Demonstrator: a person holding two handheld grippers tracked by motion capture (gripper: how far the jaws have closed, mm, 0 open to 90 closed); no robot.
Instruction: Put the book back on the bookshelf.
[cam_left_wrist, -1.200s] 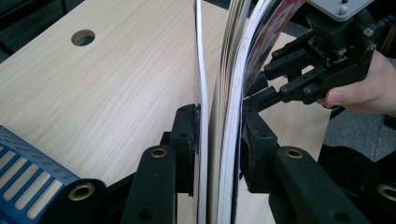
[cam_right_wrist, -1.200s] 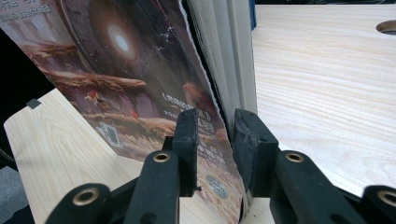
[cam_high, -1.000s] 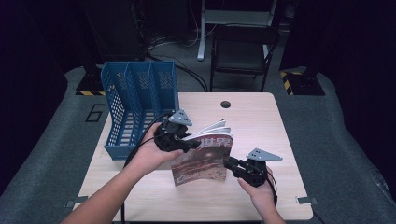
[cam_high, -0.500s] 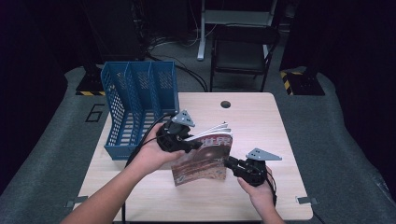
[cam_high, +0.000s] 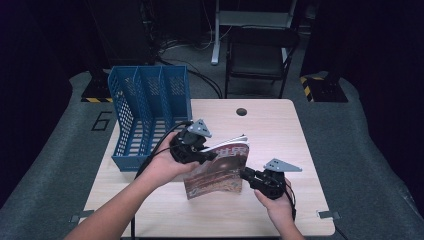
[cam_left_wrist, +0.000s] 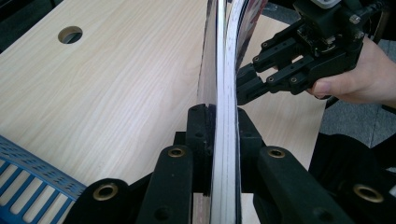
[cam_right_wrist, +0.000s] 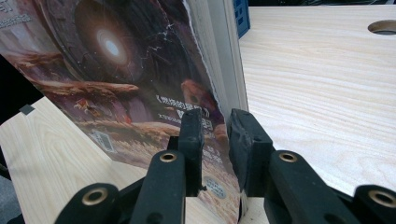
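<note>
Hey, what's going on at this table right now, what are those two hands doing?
A person is holding a magazine up on edge over the wooden table with two handheld grippers. The left gripper is clamped on its upper edge, and the right gripper has its jaws around the lower corner at the right. A blue file rack with upright slots stands at the table's left side, and the magazine is not in it yet.
</note>
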